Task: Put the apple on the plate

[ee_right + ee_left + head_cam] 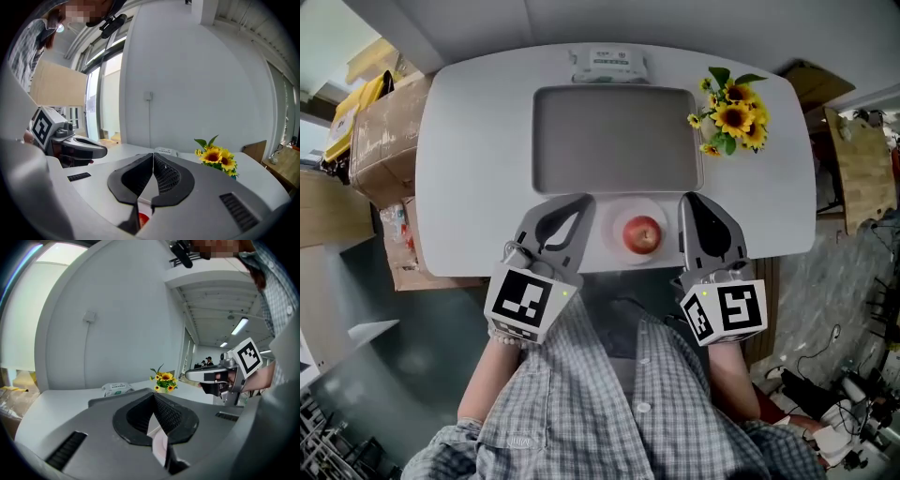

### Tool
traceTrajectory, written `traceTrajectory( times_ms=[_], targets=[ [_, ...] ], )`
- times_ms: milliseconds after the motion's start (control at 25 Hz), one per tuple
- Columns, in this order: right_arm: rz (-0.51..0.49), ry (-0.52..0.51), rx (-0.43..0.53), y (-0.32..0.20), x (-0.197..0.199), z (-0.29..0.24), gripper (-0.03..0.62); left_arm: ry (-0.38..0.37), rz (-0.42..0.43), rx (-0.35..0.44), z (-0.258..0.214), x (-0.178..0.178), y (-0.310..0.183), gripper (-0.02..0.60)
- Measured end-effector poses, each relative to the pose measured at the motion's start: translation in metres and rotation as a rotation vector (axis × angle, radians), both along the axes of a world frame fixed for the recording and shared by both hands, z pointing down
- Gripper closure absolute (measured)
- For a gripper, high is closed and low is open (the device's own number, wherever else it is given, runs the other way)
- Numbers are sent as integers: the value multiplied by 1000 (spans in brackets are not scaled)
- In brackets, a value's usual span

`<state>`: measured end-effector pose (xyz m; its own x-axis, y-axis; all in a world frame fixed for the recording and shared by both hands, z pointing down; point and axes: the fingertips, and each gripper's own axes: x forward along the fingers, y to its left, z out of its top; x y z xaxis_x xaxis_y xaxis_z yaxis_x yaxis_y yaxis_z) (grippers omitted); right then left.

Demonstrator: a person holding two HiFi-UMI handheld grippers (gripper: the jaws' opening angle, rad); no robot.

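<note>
We judge the task as good as done. On the white surface (469,141) the grey tray (614,141) lies in the middle with nothing in it. On the near side of the tray, the left hand-held gripper (583,201) and the right hand-held gripper (688,199) stand to the left and right of the white plate (610,234). Both have their jaws pressed together with nothing between them, and neither touches the fruit. The apple (642,234) sits upright on the plate, close to the near edge of the surface. In our opinion nothing is left except to take the hands away.

For writing, the sunflowers (733,117) at the far right show no label. The flat packet (607,64) at the far edge has green print, too small for us to read. The cube (525,300) on each hand-held gripper carries only black square markers, no words.
</note>
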<state>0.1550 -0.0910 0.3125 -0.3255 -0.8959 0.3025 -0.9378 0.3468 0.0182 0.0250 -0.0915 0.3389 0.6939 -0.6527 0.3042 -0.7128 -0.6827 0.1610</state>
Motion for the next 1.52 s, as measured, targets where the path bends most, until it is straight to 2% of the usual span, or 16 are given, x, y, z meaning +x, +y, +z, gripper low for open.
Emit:
traceTrajectory(
  times_ms=[160, 400, 600, 880, 1160, 1520],
  targets=[
    [-38, 46, -32, -4, 12, 17, 572, -6, -30, -86, 25, 2, 7, 574],
    [-56, 36, -107, -4, 31, 49, 572, -14, -127, -171, 54, -8, 11, 574],
    [-85, 146, -132, -4, 48, 75, 571, -38, -194, -229, 81, -12, 15, 574],
    [-57, 93, -234, 0, 66, 112, 571, -39, -227, -296, 105, -12, 25, 574],
    [-70, 28, -344, 16, 72, 142, 571, -99, -173, -389, 132, 7, 43, 574],
    [-103, 12, -444, 26, 65, 170, 569, -101, -115, -482, 159, 19, 53, 574]
  ],
)
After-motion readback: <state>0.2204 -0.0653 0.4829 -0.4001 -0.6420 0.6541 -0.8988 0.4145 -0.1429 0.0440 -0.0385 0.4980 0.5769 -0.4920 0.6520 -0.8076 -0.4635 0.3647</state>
